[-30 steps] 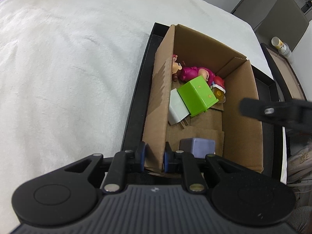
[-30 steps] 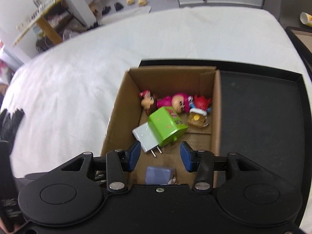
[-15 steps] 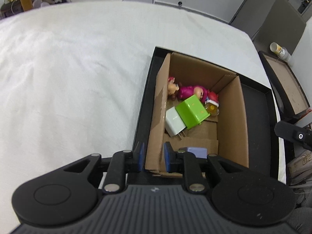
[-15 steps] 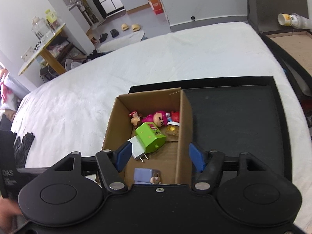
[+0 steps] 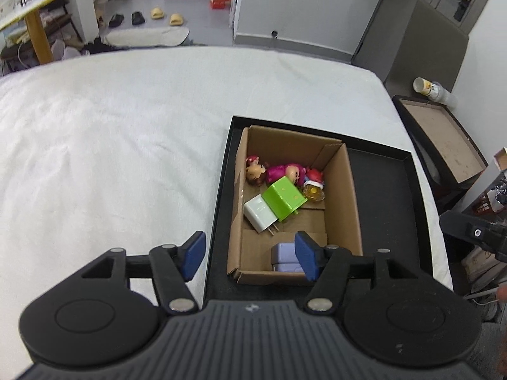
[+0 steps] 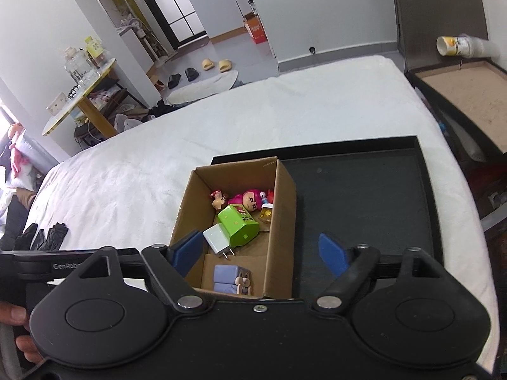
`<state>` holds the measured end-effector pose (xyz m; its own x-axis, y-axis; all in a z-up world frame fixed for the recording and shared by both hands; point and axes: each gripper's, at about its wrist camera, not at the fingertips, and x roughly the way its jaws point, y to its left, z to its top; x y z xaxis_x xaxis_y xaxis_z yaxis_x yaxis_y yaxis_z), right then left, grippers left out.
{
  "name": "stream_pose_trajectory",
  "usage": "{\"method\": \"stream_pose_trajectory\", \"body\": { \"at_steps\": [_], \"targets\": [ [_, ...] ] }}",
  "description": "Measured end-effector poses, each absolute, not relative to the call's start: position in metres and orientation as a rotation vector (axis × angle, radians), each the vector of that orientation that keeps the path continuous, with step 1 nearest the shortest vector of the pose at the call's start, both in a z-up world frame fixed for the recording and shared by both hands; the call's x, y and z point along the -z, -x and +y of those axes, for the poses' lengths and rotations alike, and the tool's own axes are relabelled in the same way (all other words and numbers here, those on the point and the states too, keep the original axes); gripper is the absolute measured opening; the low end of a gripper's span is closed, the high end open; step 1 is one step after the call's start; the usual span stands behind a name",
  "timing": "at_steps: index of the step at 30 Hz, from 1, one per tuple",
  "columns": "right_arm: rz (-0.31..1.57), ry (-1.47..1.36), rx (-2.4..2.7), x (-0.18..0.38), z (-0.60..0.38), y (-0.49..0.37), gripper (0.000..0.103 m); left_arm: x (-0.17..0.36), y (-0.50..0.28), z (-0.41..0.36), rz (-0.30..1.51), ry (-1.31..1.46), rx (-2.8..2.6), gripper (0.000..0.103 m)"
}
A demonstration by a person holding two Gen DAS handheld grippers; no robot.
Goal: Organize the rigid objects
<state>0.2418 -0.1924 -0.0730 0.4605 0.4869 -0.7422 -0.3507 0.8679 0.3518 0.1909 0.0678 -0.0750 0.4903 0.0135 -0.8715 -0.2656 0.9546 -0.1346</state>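
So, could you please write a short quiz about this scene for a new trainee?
1. True or false: the cardboard box stands inside the black tray.
2. Which lies nearest the box wall closest to the cameras? A) green charger B) white plug C) purple block
3. Fill in: both the left gripper and the right gripper are ____.

Key: 1 true; 2 C; 3 open, with nothing between the fingers.
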Motion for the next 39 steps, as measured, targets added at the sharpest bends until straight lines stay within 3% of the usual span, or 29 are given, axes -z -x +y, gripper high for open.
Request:
{"method": "stream_pose_trajectory", "body": {
  "at_steps": [5,7,16,19,39],
  "targets": [
    [0.930,-0.147,-0.517,0.057,-0.205,-0.237,0.094,0.059,-0.182,0.054,1.025,0.224,-0.142,0.075],
    [0.907,-0.146,-0.516,0.050,-0.211,-0.233,0.103,0.052,-0.179,0.049,1.019,0.202,-0.131,0.078],
    [0.836,-0.170,-0.501,0.024,-0.239,-0.218,0.103,0.017,-0.161,0.033,0.955,0.140,-0.108,0.087],
    [0.827,-0.189,-0.488,0.018,-0.248,-0.212,0.103,0.007,-0.151,0.030,0.934,0.119,-0.095,0.095],
    [0.748,-0.164,-0.432,-0.019,-0.262,-0.159,0.103,-0.018,-0.100,0.032,0.845,0.135,-0.051,0.097]
  ]
}}
